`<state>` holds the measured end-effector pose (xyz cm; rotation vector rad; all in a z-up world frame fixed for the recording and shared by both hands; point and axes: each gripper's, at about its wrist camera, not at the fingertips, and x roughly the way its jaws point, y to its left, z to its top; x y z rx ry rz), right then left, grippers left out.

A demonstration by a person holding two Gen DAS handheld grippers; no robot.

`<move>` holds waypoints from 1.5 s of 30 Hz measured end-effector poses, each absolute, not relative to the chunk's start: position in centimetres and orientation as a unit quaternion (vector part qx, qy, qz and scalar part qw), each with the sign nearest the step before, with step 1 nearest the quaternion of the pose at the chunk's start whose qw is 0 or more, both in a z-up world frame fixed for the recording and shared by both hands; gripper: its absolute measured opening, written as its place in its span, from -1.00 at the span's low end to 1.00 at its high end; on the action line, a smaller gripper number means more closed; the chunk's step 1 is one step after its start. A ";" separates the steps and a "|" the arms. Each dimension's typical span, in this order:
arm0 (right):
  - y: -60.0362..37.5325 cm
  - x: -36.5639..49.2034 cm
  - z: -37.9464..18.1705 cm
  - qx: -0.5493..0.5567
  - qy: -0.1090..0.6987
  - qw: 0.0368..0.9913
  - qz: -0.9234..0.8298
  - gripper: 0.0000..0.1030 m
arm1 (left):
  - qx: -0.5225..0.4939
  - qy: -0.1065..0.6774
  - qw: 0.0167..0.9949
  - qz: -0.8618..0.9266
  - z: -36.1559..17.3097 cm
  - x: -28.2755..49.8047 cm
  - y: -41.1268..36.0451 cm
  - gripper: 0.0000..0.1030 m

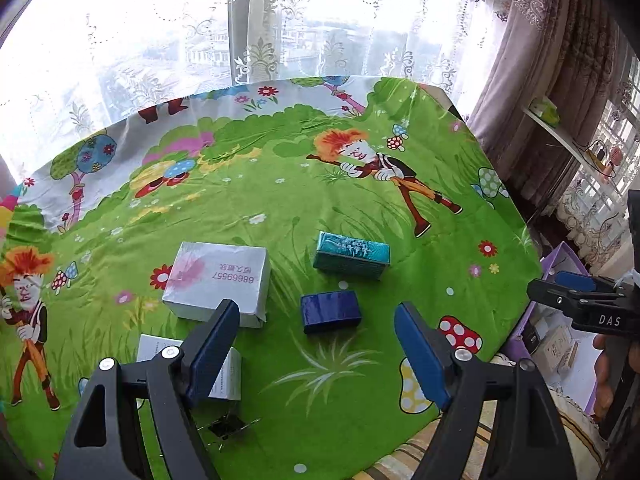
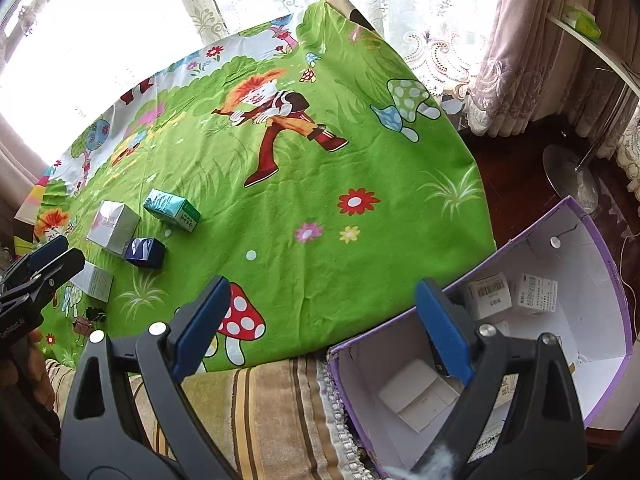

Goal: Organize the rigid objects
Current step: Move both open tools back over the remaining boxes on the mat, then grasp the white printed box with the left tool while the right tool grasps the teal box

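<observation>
The left gripper (image 1: 318, 350) gapes wide, empty, a small dark-blue glossy box (image 1: 331, 312) just ahead between its fingers. Only the right wrist view shows the purple cardboard bin (image 2: 608, 276) beneath the equally wide right gripper (image 2: 320, 328).

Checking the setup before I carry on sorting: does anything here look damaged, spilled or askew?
Mostly fine. The silver box looks crumpled at its near corner. The purple bin sits off the table edge, its inner lining scuffed. Black binder clips lie loose beside the white box. Nothing spilled.
</observation>
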<state>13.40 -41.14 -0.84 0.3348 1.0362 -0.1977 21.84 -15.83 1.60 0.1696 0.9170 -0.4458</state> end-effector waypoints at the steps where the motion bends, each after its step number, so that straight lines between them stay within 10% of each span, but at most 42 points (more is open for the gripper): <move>1: -40.7 13.8 -0.9 0.157 0.494 0.850 -0.088 0.83 | 0.087 0.439 0.871 -0.204 1.3 22.1 -15.0 0.57; 11: -36.2 18.5 -1.6 0.159 0.515 0.841 -0.040 0.84 | 0.083 0.461 0.867 -0.171 -1.6 23.3 -9.4 1.00; 45: -30.0 30.6 -6.4 0.241 0.561 0.787 -0.088 0.84 | 0.064 0.524 0.834 -0.160 -6.3 25.4 -8.2 0.70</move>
